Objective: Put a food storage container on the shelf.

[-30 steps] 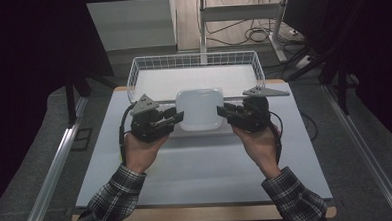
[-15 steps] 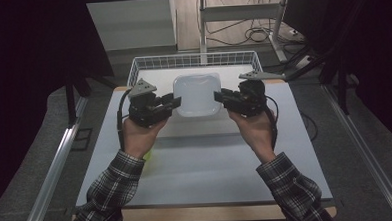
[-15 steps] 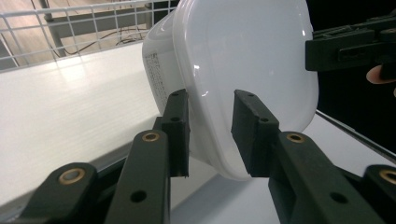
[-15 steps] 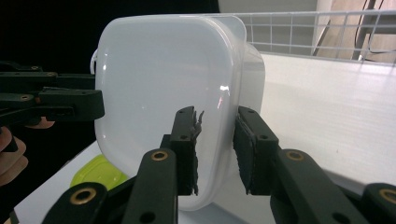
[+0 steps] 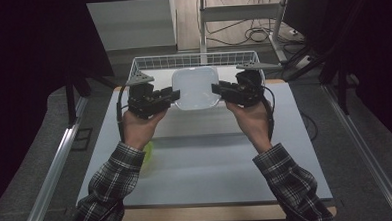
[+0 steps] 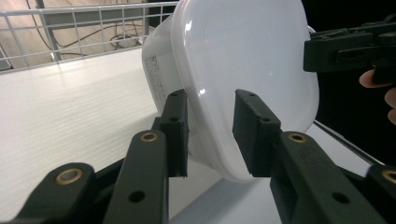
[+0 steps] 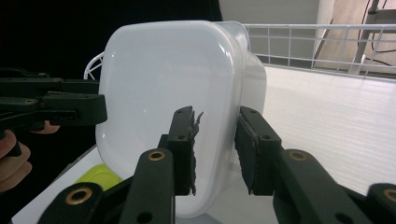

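Both grippers, left and right, pinch the white box between their fingers (one each side) to carry it level toward the basket.

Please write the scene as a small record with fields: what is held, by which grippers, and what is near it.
held thing: white lidded container, lifted above the table
left gripper: jaws clamp the container's left edge
right gripper: jaws clamp its right edge
behind: white wire basket
under left forearm: yellow-green thing, partly hidden
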Available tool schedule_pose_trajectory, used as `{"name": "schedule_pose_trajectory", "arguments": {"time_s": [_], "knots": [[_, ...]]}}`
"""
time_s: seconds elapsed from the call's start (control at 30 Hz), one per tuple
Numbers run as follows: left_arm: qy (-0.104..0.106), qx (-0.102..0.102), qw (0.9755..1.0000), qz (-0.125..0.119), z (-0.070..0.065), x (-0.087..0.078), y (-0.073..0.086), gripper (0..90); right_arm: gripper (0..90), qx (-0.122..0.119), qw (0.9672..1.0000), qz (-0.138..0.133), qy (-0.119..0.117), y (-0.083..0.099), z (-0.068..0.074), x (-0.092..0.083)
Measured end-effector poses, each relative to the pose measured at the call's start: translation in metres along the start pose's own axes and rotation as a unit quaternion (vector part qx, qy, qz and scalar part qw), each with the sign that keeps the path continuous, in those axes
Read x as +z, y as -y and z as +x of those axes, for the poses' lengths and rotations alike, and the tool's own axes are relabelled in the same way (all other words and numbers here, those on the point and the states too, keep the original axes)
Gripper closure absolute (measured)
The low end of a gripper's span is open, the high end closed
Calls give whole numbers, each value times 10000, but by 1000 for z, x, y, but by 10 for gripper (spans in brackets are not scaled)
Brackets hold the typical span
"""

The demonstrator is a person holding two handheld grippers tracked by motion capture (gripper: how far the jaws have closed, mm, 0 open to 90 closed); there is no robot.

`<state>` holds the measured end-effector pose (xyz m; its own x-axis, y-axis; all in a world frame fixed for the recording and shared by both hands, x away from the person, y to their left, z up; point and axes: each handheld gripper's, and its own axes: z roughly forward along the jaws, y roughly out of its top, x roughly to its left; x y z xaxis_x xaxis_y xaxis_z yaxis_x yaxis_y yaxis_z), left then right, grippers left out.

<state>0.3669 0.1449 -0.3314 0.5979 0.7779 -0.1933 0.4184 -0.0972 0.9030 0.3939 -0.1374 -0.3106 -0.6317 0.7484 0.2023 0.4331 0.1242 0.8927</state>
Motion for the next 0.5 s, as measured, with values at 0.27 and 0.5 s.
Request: {"name": "schedule_pose_trajectory", "arguments": {"time_s": [0.27, 0.5], "knots": [[99, 12, 9999, -36, 6, 5, -5, 614, 634, -56, 10000, -40, -22, -5, -3, 6], [63, 131, 9999, -56, 8, 11, -9, 548, 574, -133, 9999, -58, 5, -9, -5, 13]]}}
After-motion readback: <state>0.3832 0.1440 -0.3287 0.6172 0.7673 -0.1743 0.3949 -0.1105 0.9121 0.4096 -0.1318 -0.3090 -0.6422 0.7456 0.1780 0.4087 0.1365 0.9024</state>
